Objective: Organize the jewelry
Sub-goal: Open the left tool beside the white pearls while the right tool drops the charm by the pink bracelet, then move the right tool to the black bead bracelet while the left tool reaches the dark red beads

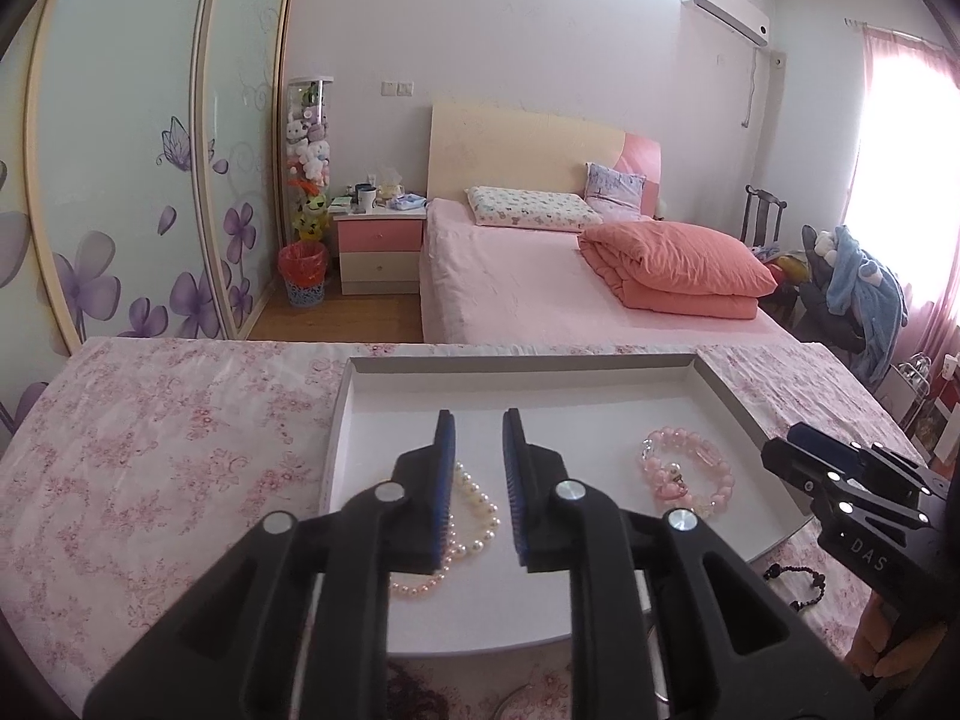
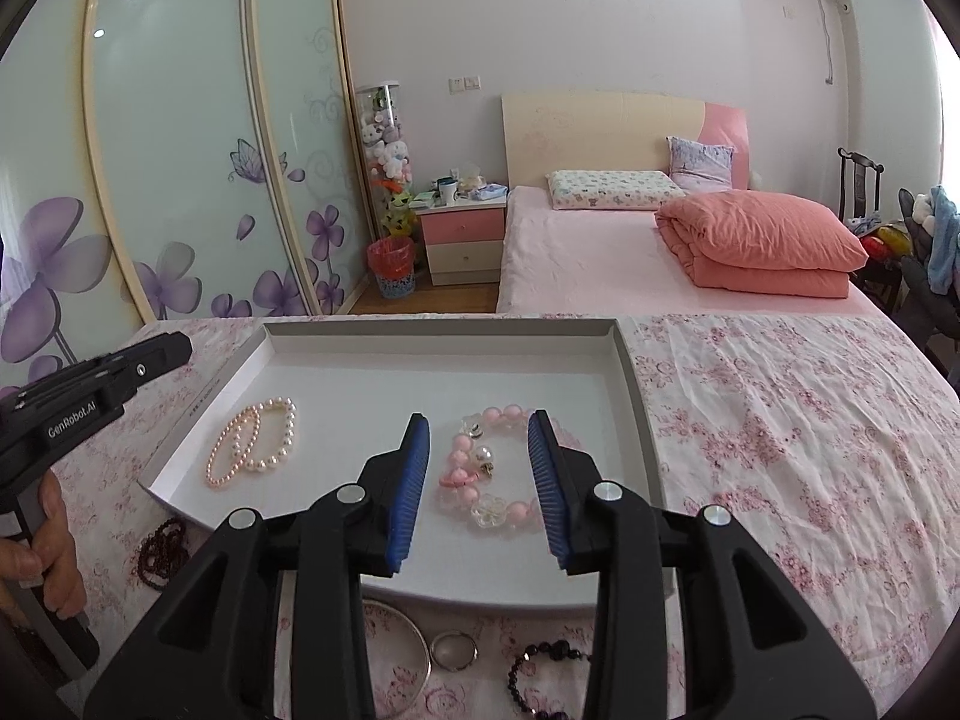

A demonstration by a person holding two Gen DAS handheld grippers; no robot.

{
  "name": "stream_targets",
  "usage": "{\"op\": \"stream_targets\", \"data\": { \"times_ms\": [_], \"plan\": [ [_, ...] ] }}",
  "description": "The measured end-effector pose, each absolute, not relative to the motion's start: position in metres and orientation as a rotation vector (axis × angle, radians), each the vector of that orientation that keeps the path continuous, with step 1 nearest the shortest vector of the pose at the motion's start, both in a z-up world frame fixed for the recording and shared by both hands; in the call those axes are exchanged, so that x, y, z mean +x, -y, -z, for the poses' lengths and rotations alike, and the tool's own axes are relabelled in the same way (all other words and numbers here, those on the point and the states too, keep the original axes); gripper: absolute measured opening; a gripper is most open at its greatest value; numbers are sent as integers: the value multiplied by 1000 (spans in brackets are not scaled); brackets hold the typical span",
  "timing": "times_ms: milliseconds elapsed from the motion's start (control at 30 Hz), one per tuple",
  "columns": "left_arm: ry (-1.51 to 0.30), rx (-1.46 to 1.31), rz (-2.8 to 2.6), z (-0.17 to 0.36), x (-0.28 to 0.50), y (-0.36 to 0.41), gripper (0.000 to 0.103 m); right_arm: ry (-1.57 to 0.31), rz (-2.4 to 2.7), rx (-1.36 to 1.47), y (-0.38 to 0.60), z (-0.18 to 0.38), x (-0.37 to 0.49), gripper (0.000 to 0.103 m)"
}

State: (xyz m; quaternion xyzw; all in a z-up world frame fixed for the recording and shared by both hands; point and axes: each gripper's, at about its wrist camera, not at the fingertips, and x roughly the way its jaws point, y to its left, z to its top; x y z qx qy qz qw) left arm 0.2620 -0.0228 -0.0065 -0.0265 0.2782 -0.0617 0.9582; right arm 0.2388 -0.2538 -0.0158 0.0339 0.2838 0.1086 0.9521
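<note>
A shallow white tray (image 2: 624, 354) lies on the floral tablecloth; it also shows in the left wrist view (image 1: 360, 372). Inside it, pearl bracelets (image 2: 264, 441) lie at the left and pink bead bracelets (image 2: 498, 468) at the right. My left gripper (image 1: 478, 426) is open and empty above the pearl bracelets (image 1: 480, 516). My right gripper (image 2: 480, 426) is open and empty above the pink bead bracelets, which also show in the left wrist view (image 1: 690, 471). Each gripper shows in the other's view, the right one (image 1: 840, 474) and the left one (image 2: 120, 372).
On the cloth in front of the tray lie a dark red bead bracelet (image 2: 162, 552), a silver bangle (image 2: 414, 648), a small silver ring (image 2: 454, 650) and a dark bead bracelet (image 2: 540, 678). A bed (image 2: 630, 264), nightstand and wardrobe stand behind the table.
</note>
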Motion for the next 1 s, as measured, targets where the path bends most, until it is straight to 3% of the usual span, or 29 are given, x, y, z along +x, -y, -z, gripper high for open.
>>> {"op": "stream_targets", "data": {
  "times_ms": [133,300,1000],
  "plan": [
    [-566,-30,100,6,250,18,23,-599,-219,61,260,20,226,36],
    [-577,31,24,11,229,8,33,-630,-208,44,267,27,210,36],
    [-721,92,-115,48,183,-41,43,-775,-79,94,320,62,173,36]
  ]
}}
